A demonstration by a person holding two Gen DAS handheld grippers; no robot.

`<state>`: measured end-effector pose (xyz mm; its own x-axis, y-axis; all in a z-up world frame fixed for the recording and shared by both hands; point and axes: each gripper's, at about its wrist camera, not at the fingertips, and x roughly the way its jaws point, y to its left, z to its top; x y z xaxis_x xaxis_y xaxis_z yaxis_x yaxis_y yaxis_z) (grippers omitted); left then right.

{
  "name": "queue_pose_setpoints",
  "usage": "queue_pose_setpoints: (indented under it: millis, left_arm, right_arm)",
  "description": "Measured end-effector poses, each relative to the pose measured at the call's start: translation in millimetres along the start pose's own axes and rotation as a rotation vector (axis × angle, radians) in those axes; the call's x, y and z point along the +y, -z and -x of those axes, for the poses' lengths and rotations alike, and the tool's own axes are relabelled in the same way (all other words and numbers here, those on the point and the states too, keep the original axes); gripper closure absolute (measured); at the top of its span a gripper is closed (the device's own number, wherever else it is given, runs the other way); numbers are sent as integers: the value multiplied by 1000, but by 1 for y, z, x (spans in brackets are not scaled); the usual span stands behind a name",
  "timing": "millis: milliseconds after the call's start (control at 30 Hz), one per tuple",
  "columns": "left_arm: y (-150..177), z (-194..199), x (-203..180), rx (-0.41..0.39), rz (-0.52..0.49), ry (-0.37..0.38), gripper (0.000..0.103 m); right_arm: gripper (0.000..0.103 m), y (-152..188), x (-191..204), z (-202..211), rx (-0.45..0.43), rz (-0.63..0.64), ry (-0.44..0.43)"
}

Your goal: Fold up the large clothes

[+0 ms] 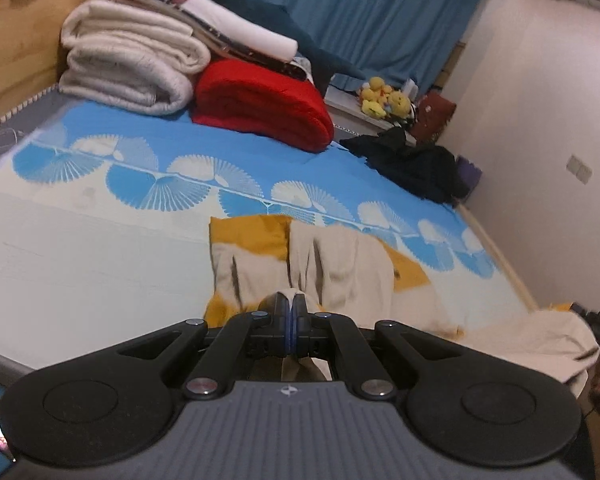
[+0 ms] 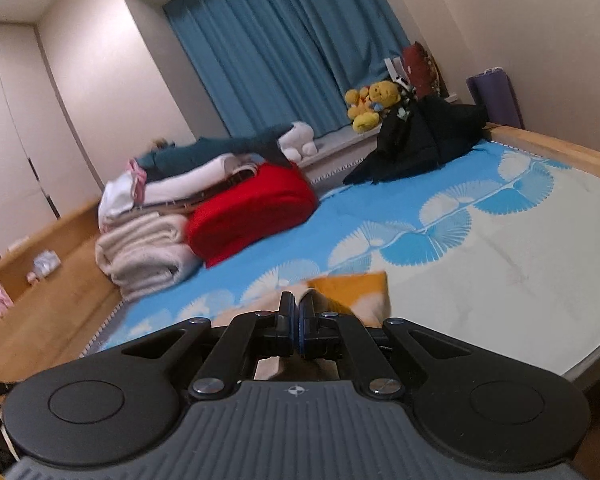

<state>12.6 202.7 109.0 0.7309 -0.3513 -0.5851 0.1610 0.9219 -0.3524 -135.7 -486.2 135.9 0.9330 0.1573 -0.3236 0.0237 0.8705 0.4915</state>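
A beige and mustard-yellow garment [image 1: 332,264] lies on the near part of the bed, partly draped toward the bed's near edge. My left gripper [image 1: 293,300] is shut on a beige fold of it, with cloth showing between the tips. In the right wrist view the same garment [image 2: 352,286] lies just ahead. My right gripper [image 2: 298,300] is shut on its beige edge. The right gripper also shows at the far right of the left wrist view [image 1: 598,324], with the garment stretched toward it.
The bed has a blue and white fan-patterned sheet [image 1: 100,240]. A red folded blanket [image 1: 260,108], a stack of cream blankets [image 1: 128,72] and a dark garment [image 1: 416,164] lie at the far end. Yellow plush toys [image 2: 370,106] sit by the blue curtain [image 2: 280,48].
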Motion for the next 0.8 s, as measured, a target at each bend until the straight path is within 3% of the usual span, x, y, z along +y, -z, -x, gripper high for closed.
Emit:
queue_pose_setpoints:
  millis: [167,367,400,500,533,567,633,800]
  left_arm:
    - [-24,-98,22,34,42,-31,103]
    - [-46,-225,60,96,93,-71,102]
    - [-46,-240,68,92,112,-74,97]
    - [-41,-263,94,101,269,-79,95]
    - [-43,-265,98,100,312,-80,94]
    - [-46,-264,100,79,331,-76,85]
    - [-51,-263,99,56,310,-92,77]
    - [-45,-272,93,95,247,-145,76]
  right_arm:
    - [102,-9,-14,-72,38,-14,43]
    - [102,-13,-42,-212,157,-45,178]
    - [102,-11,-46,-229,171,-61,195]
    - [97,-3,-63,-268,173,-133,236]
    - [91,-1,-67,-274,165,-151,246]
    - [89,0,-70,-278,154,-158,269]
    - [89,-3,-75,-281,129,-180,279]
    - [87,-2,-72,-277,132,-131,251]
